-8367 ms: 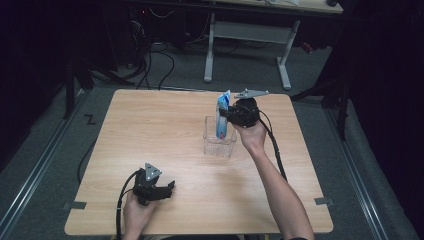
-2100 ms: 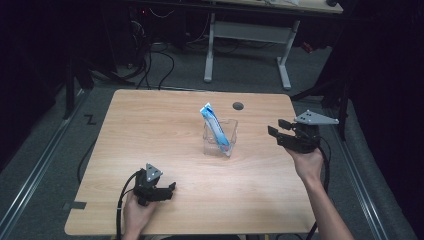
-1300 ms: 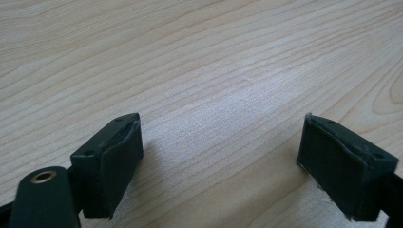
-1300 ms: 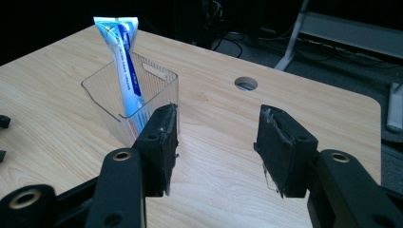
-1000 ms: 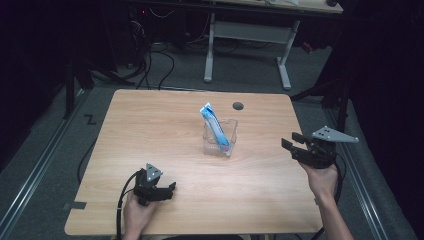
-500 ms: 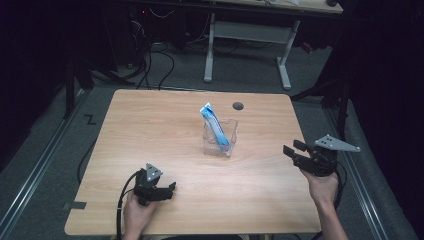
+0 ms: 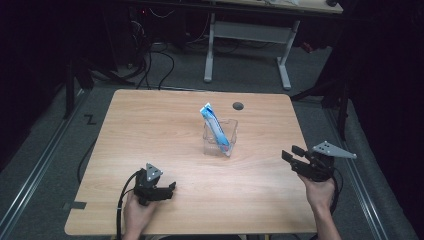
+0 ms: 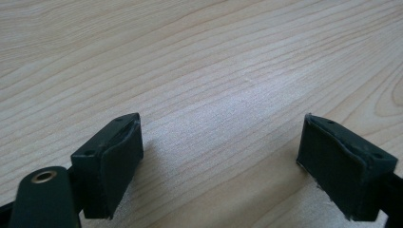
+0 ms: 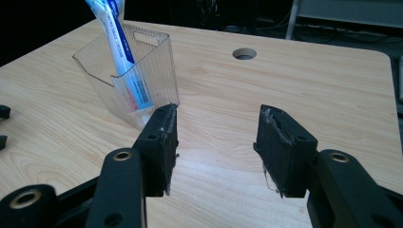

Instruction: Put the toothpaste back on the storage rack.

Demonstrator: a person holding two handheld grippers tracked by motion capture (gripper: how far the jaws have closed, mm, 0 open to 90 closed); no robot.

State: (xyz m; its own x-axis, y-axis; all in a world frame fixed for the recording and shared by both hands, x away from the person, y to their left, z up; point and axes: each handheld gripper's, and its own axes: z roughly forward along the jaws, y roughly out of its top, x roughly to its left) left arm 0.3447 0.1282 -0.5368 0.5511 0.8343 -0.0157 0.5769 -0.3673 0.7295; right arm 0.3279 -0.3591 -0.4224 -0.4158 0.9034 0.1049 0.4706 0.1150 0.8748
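With both hands low at the near side of the wooden table [image 7: 150, 130], neither gripper has hold of anything. Right gripper [image 7: 295, 156]: held off the table's right edge, jaws spread wide with bare wood between the pads in its own view [image 9: 216, 149], nothing clamped. Ahead of it and off toward its left jaw stands the clear plastic holder [image 9: 128, 71], well apart from the jaw tips in the high view [image 7: 220, 136], upright, ribbed walls, a slot cut near the top of its back wall. Inside it, a blue-and-white toothpaste tube [image 9: 119, 45] leans tilted, upper end sticking out above the rim, lower end down in the corner of the holder nearest this gripper; same lean reads in the high view [image 7: 216, 127]. Farther ahead of the right gripper, past the holder, a round cable hole [image 9: 244, 53] in the tabletop. Left gripper [image 7: 167, 187]: resting on or just above the table near the front edge, cannot tell which from the high view; in its own view [image 8: 218, 161] the jaws are wide apart, pads close over the wood grain, nothing between them. Holder and tube sit well ahead of it and off to its right. Cable [image 7: 122, 192] trails from the left gripper back past the hand [image 7: 137, 215].
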